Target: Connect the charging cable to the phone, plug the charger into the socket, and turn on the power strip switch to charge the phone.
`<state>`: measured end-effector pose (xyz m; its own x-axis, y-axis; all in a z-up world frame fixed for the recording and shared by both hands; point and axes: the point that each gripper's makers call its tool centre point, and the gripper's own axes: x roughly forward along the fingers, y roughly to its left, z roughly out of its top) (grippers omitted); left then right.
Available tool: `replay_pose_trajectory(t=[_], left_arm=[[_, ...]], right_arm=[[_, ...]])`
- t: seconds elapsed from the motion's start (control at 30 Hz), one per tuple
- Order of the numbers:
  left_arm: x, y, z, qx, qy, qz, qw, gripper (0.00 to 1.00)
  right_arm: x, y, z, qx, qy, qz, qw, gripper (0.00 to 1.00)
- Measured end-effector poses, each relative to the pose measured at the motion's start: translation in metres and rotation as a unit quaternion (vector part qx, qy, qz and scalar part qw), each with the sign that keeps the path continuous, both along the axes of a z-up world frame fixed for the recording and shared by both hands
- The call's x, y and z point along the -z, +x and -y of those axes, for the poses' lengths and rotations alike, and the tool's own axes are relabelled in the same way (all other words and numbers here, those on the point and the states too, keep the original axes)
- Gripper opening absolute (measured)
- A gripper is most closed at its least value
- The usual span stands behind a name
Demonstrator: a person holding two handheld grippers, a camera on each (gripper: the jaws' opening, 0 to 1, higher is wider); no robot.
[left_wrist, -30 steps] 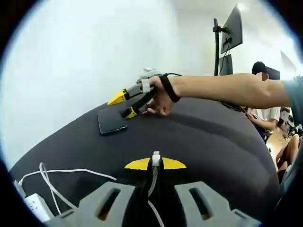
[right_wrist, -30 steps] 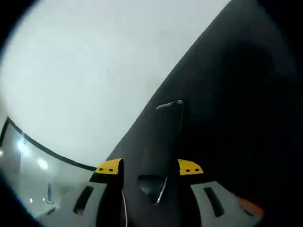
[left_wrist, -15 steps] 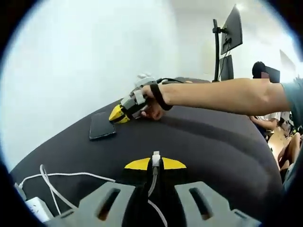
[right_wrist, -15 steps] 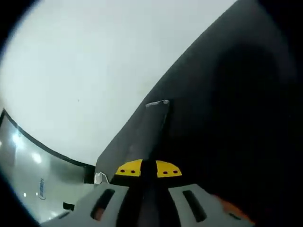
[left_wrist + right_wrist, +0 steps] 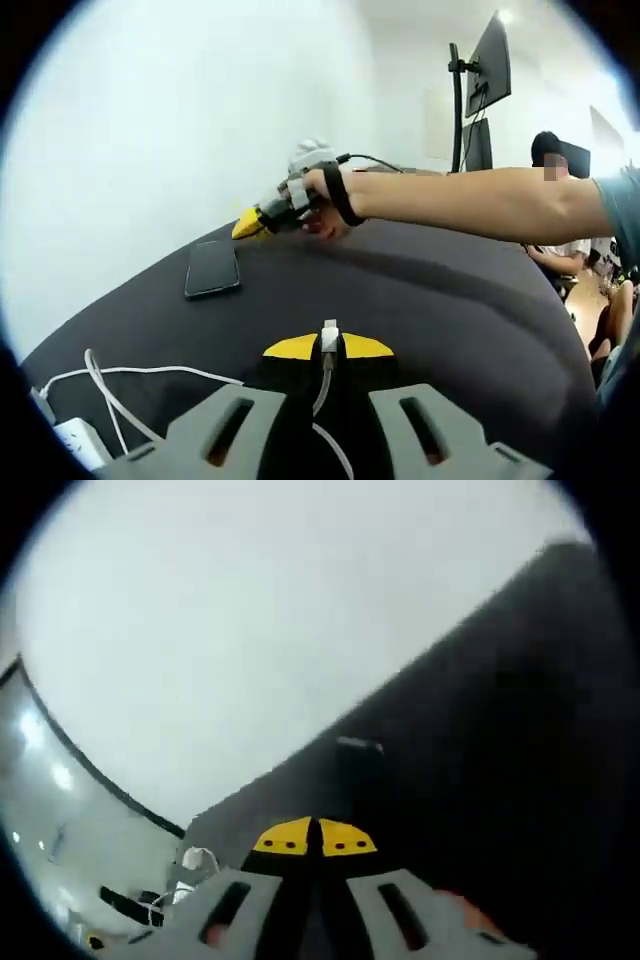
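The left gripper [image 5: 327,347] is pinching the white plug end of the charging cable [image 5: 328,338] between its closed yellow-tipped jaws, with the plug poking out past the tips and pointing forward. That hold seems chosen so the connector can be pushed straight into a port. The rest of the cable is trailing back under the jaws and looping off to their left toward the white power strip [image 5: 72,438], which is lying at the near edge of the dark table [image 5: 430,300].

The phone [image 5: 212,269] is lying flat, screen up, well ahead of the left jaws and to their left, touched by nothing. The right gripper [image 5: 250,226] is hovering just beyond the phone's far end with its jaws pressed together and holding nothing. In the right gripper view, the closed tips [image 5: 317,837] are aiming down at the phone's short edge [image 5: 358,744], probably to brace or nudge it so it cannot slide during plugging.
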<state>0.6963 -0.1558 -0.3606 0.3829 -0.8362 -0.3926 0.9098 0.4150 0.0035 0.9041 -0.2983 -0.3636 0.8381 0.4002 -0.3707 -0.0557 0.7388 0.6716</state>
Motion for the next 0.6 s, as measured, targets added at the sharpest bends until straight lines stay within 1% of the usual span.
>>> replay_pose_trajectory(t=[0.03, 0.07, 0.1, 0.13, 0.17, 0.2, 0.23, 0.27, 0.3, 0.33, 0.37, 0.4, 0.47, 0.53, 0.57, 0.6], left_arm=[[-0.001, 0.001, -0.001, -0.001, -0.002, 0.001, 1.0, 0.05], [-0.002, 0.001, 0.0, -0.001, -0.003, 0.001, 1.0, 0.05], [-0.003, 0.001, 0.0, -0.002, -0.005, 0.003, 1.0, 0.05], [-0.004, 0.002, 0.0, -0.002, -0.006, 0.003, 1.0, 0.05], [-0.005, 0.002, 0.0, -0.002, -0.006, 0.005, 1.0, 0.05], [-0.005, 0.003, -0.001, -0.002, -0.007, 0.006, 1.0, 0.05], [-0.005, 0.002, 0.0, -0.002, -0.008, 0.006, 1.0, 0.05], [-0.004, 0.002, 0.0, -0.002, -0.008, 0.006, 0.9999, 0.05], [-0.004, 0.002, -0.001, -0.001, -0.008, 0.005, 1.0, 0.05], [-0.003, 0.002, -0.001, -0.001, -0.006, 0.006, 1.0, 0.05], [-0.002, 0.003, -0.001, -0.001, -0.006, 0.006, 1.0, 0.05], [-0.002, 0.003, -0.002, -0.001, -0.007, 0.005, 1.0, 0.05], [0.0, 0.003, -0.001, -0.001, -0.008, 0.004, 1.0, 0.05], [0.003, 0.004, -0.002, -0.004, -0.003, 0.008, 1.0, 0.05], [0.003, 0.005, -0.002, -0.004, -0.002, 0.009, 0.9999, 0.05], [0.003, 0.006, -0.003, -0.005, -0.002, 0.009, 0.9999, 0.05]], right_arm=[[-0.005, 0.003, -0.002, 0.0, -0.006, 0.008, 1.0, 0.21], [-0.007, 0.012, -0.004, -0.003, -0.017, 0.001, 0.9999, 0.37], [-0.001, 0.015, -0.003, -0.012, -0.04, -0.019, 0.9989, 0.4], [0.006, 0.021, -0.001, -0.017, -0.087, -0.042, 0.9952, 0.4], [0.01, 0.027, 0.004, -0.013, -0.127, -0.054, 0.9904, 0.4], [0.012, 0.036, 0.007, -0.014, -0.192, -0.056, 0.9797, 0.41], [0.014, 0.042, 0.009, -0.017, -0.233, -0.063, 0.9703, 0.41], [0.015, 0.056, 0.012, -0.03, -0.287, -0.071, 0.9548, 0.42], [0.016, 0.063, 0.011, -0.035, -0.318, -0.074, 0.9447, 0.42], [0.018, 0.068, 0.01, -0.041, -0.341, -0.08, 0.9358, 0.42], [0.019, 0.077, 0.006, -0.049, -0.36, -0.083, 0.9281, 0.42], [0.019, 0.082, 0.003, -0.048, -0.363, -0.086, 0.9266, 0.41], [0.02, 0.089, -0.004, -0.05, -0.357, -0.088, 0.9285, 0.41], [0.023, 0.096, -0.008, -0.052, -0.358, -0.097, 0.9273, 0.4], [0.027, 0.099, -0.007, -0.056, -0.377, -0.107, 0.9185, 0.4], [0.03, 0.099, -0.005, -0.059, -0.39, -0.114, 0.912, 0.39]])
